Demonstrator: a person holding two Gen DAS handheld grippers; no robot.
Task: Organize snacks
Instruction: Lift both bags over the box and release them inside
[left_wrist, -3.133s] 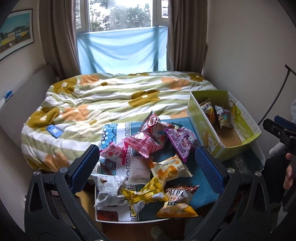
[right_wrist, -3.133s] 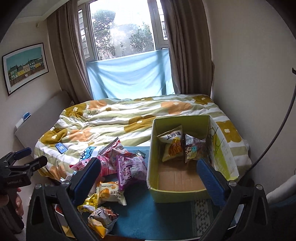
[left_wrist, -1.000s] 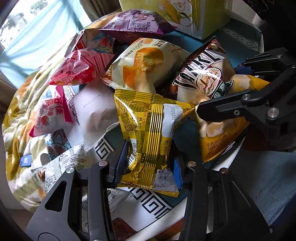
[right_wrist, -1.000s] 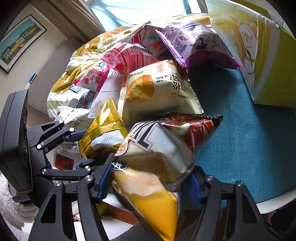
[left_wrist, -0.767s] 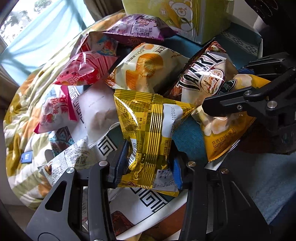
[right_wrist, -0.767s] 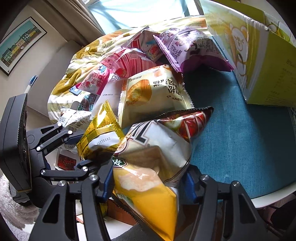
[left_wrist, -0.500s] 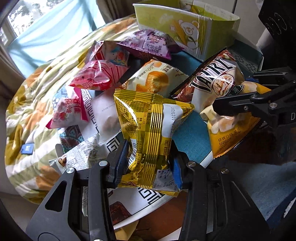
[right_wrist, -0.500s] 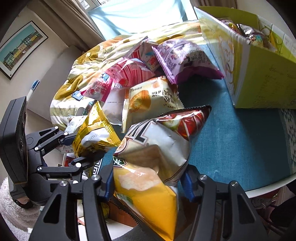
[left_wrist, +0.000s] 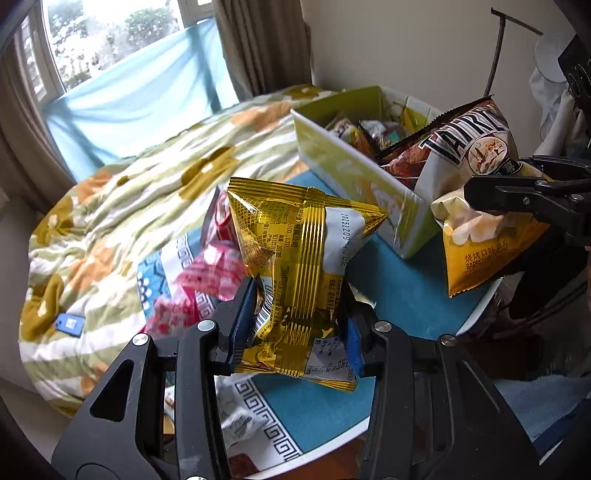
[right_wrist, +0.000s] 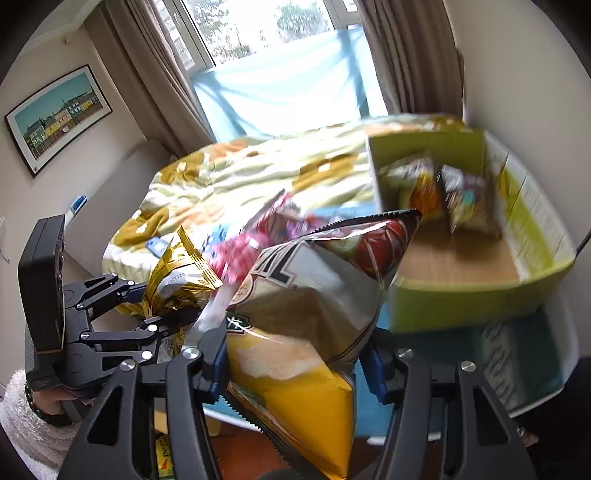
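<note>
My left gripper is shut on a gold foil snack packet and holds it up above the table; the packet also shows in the right wrist view. My right gripper is shut on a yellow and white chip bag, lifted near the green cardboard box; the bag also shows in the left wrist view. The box holds a few snack packets. Pink and red snack packets lie on the table below.
A tray table with a blue cloth stands against a bed with a flowered quilt. A small blue tag lies on the quilt. Wall and curtains stand behind the box. A framed picture hangs on the left wall.
Both grippers have risen from the pile with their packets and moved toward the green box. The chip bag now hangs beside the box's near corner.
</note>
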